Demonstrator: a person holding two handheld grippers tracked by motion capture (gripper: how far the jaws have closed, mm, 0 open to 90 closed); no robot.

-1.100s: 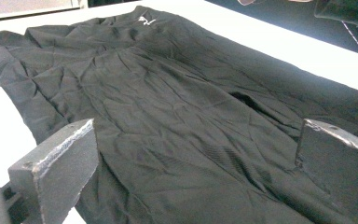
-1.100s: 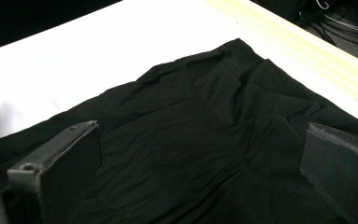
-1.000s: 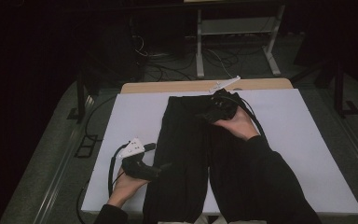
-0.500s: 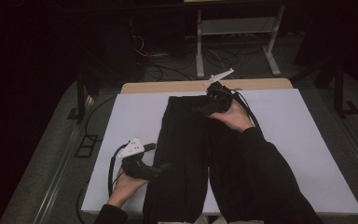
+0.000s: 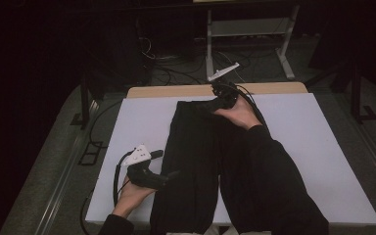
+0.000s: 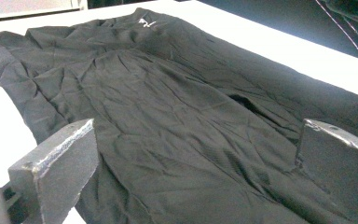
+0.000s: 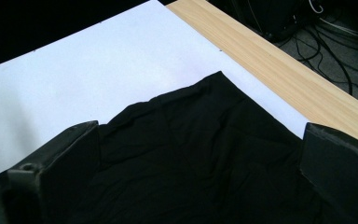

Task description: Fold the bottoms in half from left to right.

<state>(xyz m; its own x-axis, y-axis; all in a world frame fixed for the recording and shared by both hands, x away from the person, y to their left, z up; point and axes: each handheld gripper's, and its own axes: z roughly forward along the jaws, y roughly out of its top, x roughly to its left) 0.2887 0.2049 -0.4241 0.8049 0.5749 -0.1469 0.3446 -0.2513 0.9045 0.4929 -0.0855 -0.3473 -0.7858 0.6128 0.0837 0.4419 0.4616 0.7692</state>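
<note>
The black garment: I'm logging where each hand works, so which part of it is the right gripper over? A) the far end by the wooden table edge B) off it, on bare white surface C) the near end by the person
A: the right gripper sits over the far end of the black garment, near the wooden table edge.

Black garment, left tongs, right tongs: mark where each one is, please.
black garment (image 5: 196,147), high view, on the middle of the flat cloth.
left tongs (image 5: 174,174), high view, at the jaw tips by the cloth's near left edge.
right tongs (image 5: 214,102), high view, at the jaw tips over the far edge.
</note>
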